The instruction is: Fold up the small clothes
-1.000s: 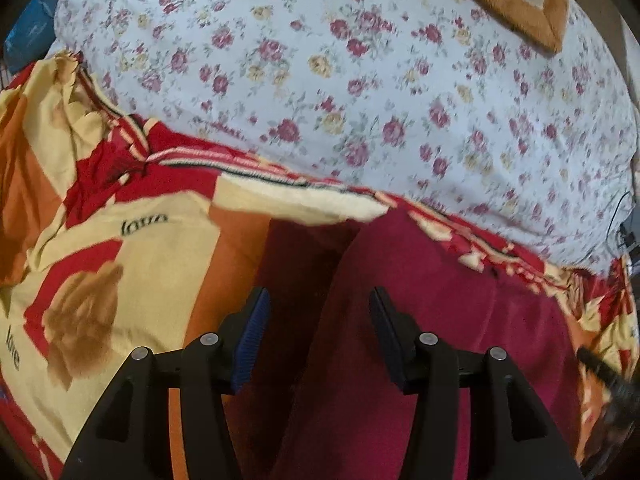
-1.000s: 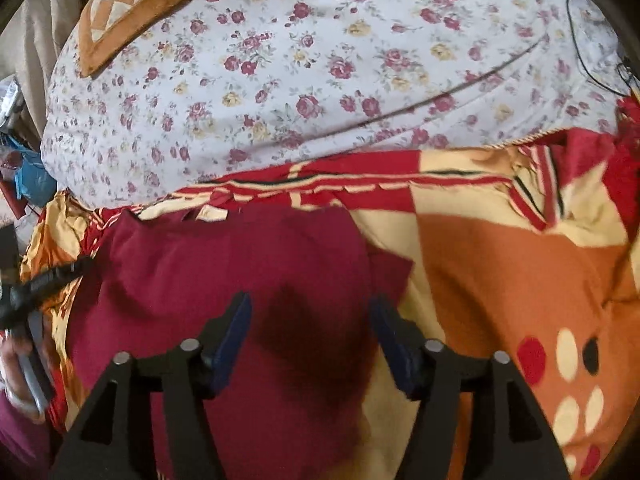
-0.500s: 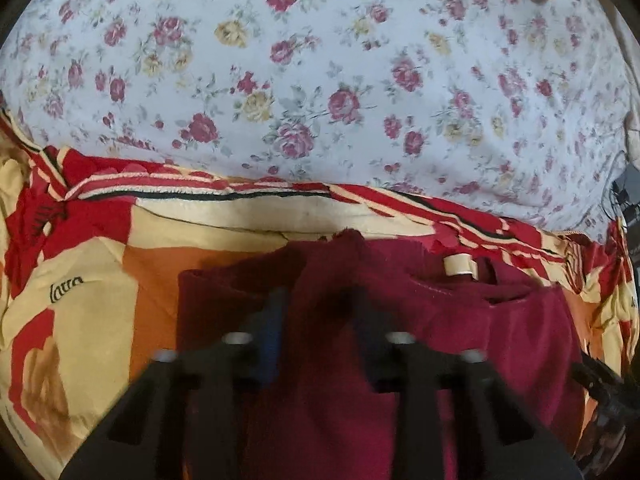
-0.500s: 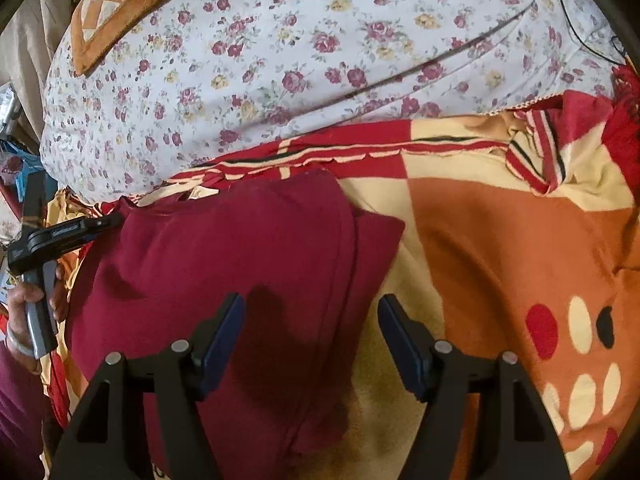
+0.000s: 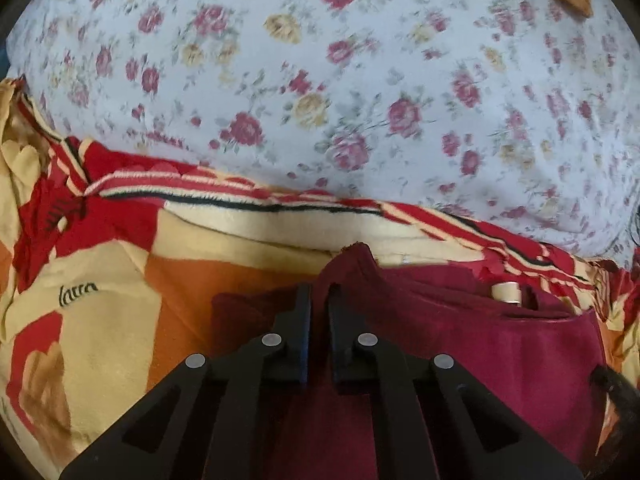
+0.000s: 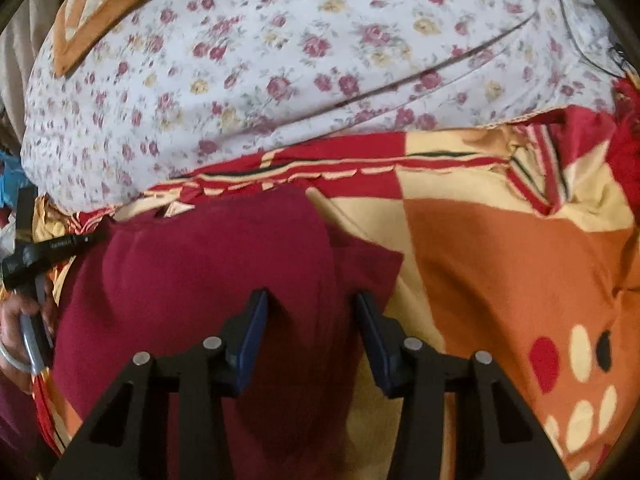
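We work on a bed spread with a red, orange and cream patterned blanket (image 5: 120,320), against a white floral pillow (image 5: 360,80). The dark red knit garment (image 6: 208,272) lies on the blanket. Our left gripper (image 5: 318,296) pinches its raised fold; the right gripper (image 6: 310,304), fingers half apart and just closing, straddles a ridge. Only the right view shows our hand (image 6: 16,320).

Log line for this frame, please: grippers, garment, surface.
left hand-held gripper: shut on maroon garment | right hand-held gripper: closing, astride garment fold, not yet pinched | surface: patterned blanket
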